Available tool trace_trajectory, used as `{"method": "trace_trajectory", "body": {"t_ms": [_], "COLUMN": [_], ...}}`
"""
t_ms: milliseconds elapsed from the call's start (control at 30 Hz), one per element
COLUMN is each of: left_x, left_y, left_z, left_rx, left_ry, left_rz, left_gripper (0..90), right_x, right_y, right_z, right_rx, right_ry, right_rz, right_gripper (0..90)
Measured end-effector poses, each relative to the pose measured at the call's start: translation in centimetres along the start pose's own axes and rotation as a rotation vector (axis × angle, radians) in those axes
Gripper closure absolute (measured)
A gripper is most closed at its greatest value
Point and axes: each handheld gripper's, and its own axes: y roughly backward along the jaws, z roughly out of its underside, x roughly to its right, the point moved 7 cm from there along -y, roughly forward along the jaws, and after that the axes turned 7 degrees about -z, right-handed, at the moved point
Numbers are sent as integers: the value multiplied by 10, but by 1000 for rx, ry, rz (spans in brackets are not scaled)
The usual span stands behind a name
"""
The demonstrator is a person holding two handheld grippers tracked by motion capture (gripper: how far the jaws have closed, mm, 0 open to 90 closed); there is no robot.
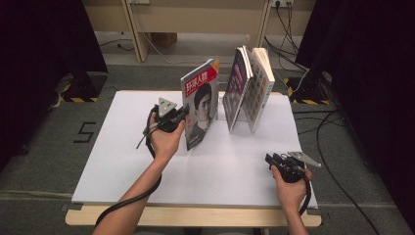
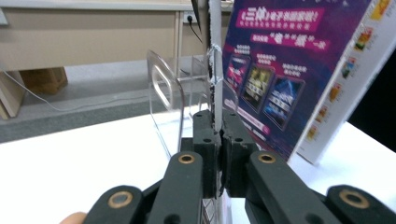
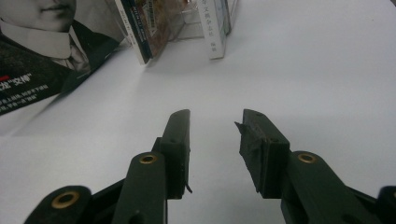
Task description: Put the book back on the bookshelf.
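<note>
Resting low on the white table point(image 1: 122, 166) at our near right, the right gripper point(image 1: 270, 158) lies in our right hand point(image 1: 289, 190) with its jaws parted and nothing between them; in the right gripper view its fingers point(image 3: 180, 140) frame bare white surface. Farther in, at centre left, our left hand point(image 1: 165, 141) holds the left gripper point(image 1: 183, 111), clamped on the edge of the magazine point(image 1: 200, 103) with a face on its cover. The left gripper view shows the pads point(image 2: 205, 135) pressed tight on that thin edge. The magazine stands upright on the table, tilted, just left of a clear acrylic rack point(image 2: 163, 88). Beyond it, 2 more books point(image 1: 247, 88) lean in the rack, spread like a V.
</note>
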Motion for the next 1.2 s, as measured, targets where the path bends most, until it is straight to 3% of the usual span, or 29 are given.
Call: {"method": "trace_trajectory", "body": {"t_ms": [167,433,667,900,1200], "left_x": [4,4,6,11,10], "left_y": [1,1,1,-2,-11], "left_z": [5,12,12,8,-11], "left_rx": [-7,-42,-39,-27,-3], "left_ry": [4,73,94,98,115], "left_rz": [10,47,80,103,87], "left_gripper": [856,845,824,787,722], "right_x": [0,0,-1,0,1], "right_y": [0,0,-1,-1,-1], "right_z": [0,1,1,1,1], "right_rx": [-1,-3,-8,-4,-7], "right_ry": [-7,-9,-9,-8,-14], "right_rz": [1,-2,-2,-2,1], "right_gripper": [631,629,626,625,621]}}
